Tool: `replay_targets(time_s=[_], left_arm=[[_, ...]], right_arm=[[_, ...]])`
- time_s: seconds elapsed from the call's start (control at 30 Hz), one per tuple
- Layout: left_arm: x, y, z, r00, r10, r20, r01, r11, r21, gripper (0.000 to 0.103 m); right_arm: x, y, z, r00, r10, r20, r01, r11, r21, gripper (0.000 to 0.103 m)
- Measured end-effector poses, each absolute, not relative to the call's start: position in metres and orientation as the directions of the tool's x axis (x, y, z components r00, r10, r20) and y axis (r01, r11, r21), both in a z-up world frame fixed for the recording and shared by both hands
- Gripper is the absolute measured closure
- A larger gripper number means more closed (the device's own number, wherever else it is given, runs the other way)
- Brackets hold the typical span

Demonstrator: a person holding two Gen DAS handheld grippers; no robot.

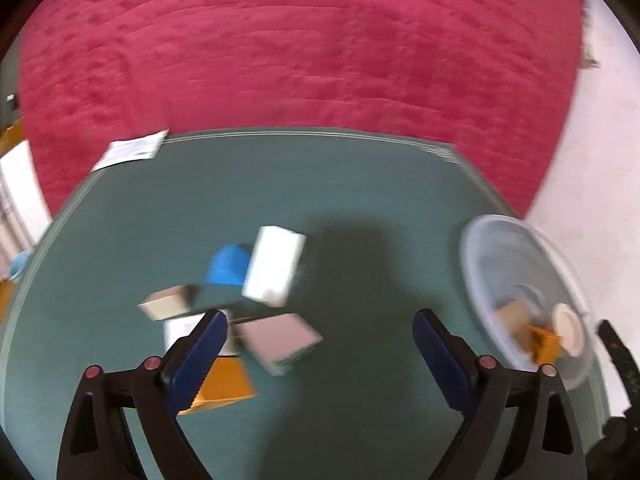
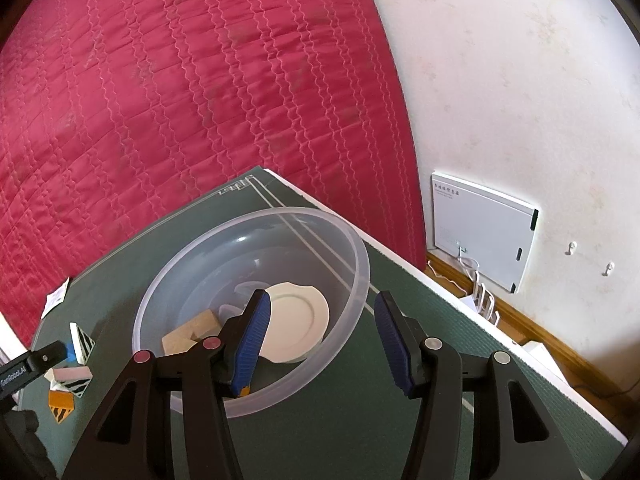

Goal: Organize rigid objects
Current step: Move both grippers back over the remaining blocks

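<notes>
A clear plastic bowl sits on the green mat; it holds a white saucer and a tan block. It also shows in the left wrist view, with an orange piece inside. My right gripper is open and empty, its left finger over the bowl's inside. My left gripper is open and empty above a blurred pile: a white box, a blue cap, a tan box, a pink-grey box and an orange box.
A red quilted bed lies beyond the mat. A white wall with a white panel stands on the right. A paper slip lies at the mat's far left corner. The table edge runs along the right.
</notes>
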State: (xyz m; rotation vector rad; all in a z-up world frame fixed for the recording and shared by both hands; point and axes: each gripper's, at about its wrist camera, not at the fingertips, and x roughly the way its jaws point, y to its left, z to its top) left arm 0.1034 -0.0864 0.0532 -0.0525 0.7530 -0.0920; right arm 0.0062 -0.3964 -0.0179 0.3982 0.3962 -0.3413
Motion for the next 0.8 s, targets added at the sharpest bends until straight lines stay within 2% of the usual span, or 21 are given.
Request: replay_targets(time_s=[0.37, 0.8], left_arm=[[0.081, -0.047, 0.049, 0.726, -0.076, -0.684, 0.023, 0.996, -0.087, 0.009], [0.074, -0.025, 0.030, 0.683, -0.042, -0.730, 0.011, 0.999, -0.047, 0.009]], right_arm=[[0.006, -0.397, -0.017, 0.869, -0.240, -0.433, 0.392, 0.868, 0.305, 0.047], [0.001, -0.382, -0.013, 0.877, -0.230, -0.422, 0.364, 0.891, 0.271, 0.046]])
